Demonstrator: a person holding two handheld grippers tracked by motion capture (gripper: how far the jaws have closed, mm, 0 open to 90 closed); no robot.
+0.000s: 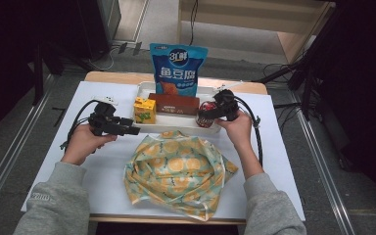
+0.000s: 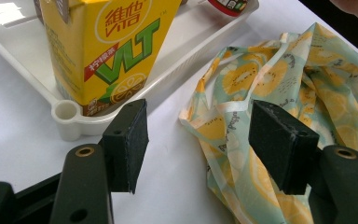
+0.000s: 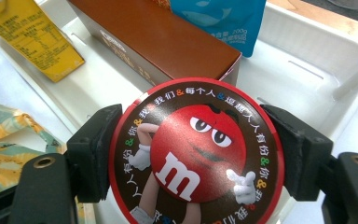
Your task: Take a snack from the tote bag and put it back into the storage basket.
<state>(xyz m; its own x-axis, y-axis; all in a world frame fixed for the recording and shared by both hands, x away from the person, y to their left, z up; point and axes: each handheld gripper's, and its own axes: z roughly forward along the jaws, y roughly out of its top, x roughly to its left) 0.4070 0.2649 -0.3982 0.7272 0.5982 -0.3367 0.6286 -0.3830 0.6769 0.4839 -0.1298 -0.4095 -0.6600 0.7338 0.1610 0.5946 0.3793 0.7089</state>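
My right gripper (image 1: 210,113) is shut on a round red M&M's can (image 1: 203,117) at the front right of the white tray (image 1: 209,93). In the right gripper view its jaws clamp both sides of the can's lid (image 3: 196,154). Further left, my left gripper (image 1: 132,130) stands open and holds nothing. It sits low over the table just left of the yellow drink carton (image 1: 145,110). In the left gripper view, that carton (image 2: 105,46) stands in the tray's corner (image 2: 67,114), and the fruit-print cloth bag (image 2: 279,79) lies past the right jaw.
A brown box (image 1: 174,104) and a blue snack bag (image 1: 177,68) also stand in the tray. The cloth bag (image 1: 176,169) lies crumpled on the white table (image 1: 103,166) in front of it. Dark stands and cables surround the table.
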